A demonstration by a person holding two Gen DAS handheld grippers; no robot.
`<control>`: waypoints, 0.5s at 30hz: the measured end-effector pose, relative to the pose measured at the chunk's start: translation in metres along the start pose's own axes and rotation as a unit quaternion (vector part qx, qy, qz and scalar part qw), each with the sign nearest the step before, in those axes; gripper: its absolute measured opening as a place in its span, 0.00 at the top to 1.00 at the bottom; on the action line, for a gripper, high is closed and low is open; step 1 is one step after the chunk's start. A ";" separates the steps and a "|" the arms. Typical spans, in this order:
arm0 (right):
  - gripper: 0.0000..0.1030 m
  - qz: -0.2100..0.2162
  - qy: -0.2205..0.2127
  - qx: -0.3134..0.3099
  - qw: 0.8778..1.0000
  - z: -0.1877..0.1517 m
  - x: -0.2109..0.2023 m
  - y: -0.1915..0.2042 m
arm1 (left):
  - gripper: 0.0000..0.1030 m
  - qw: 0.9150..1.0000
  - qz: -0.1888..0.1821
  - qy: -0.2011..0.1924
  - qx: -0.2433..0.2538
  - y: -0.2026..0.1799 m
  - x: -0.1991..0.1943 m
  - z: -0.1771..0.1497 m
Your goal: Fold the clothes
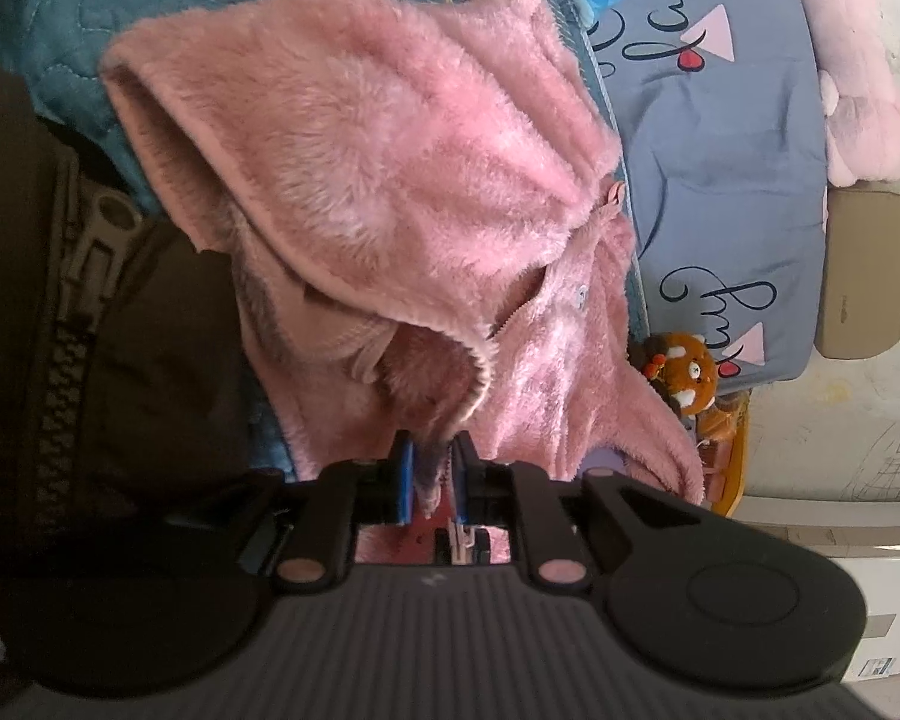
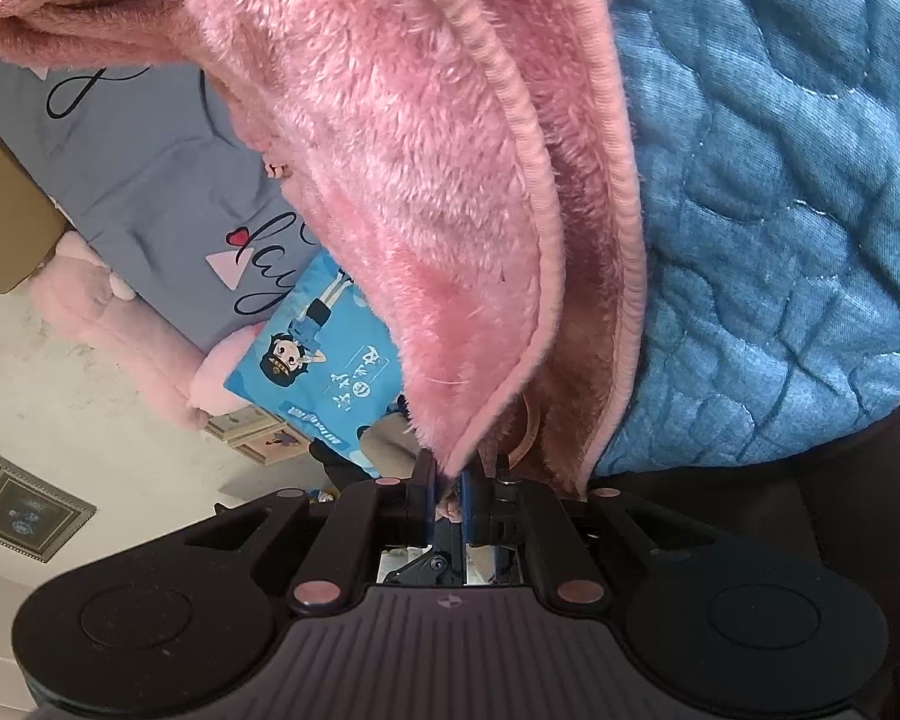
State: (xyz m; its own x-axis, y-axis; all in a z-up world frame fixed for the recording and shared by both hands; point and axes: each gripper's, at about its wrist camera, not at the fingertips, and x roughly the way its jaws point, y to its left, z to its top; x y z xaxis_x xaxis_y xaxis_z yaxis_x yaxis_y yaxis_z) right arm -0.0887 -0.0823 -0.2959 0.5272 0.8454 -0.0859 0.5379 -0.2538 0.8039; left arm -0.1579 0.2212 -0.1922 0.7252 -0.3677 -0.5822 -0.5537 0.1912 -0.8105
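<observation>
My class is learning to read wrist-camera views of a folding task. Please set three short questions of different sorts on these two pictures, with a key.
1. True or false: the left hand-held gripper grips pink fleece.
2. What does the right hand-held gripper hold? A) blue quilt B) hem of the pink fleece jacket C) cartoon pillow
3. Fill in: the jacket lies over a quilted ____ bedcover.

Key: 1 true; 2 B; 3 blue.
</observation>
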 end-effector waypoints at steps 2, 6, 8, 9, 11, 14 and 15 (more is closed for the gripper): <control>0.92 -0.001 0.000 0.000 1.000 0.000 0.000 0.000 | 0.88 1.000 0.002 0.000 0.002 -0.001 0.000 0.000; 0.92 -0.006 0.000 -0.001 1.000 -0.001 -0.001 0.000 | 0.97 1.000 -0.001 0.002 -0.001 -0.001 0.000 -0.001; 0.92 -0.004 -0.005 -0.003 1.000 -0.001 -0.003 0.001 | 0.97 1.000 -0.008 0.003 -0.006 -0.001 0.000 -0.001; 0.92 -0.003 -0.006 -0.003 1.000 -0.001 -0.004 0.001 | 0.97 1.000 -0.011 0.003 -0.009 -0.001 0.000 -0.001; 0.92 -0.002 -0.008 -0.001 1.000 -0.001 -0.005 0.001 | 0.97 1.000 -0.011 0.003 -0.011 -0.001 0.000 -0.001; 0.92 0.000 -0.013 0.004 1.000 0.000 -0.009 0.000 | 0.97 1.000 -0.011 0.001 -0.017 0.001 -0.001 -0.001; 0.92 0.000 -0.015 0.005 1.000 0.000 -0.010 -0.001 | 0.97 1.000 -0.011 0.001 -0.020 0.002 -0.001 0.000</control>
State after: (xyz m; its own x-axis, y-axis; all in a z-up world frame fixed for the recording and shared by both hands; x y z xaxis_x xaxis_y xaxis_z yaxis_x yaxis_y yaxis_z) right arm -0.0944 -0.0909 -0.2958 0.5469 0.8308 -0.1031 0.5444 -0.2594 0.7977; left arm -0.1596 0.2215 -0.1929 0.7366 -0.3734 -0.5639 -0.5531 0.1470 -0.8200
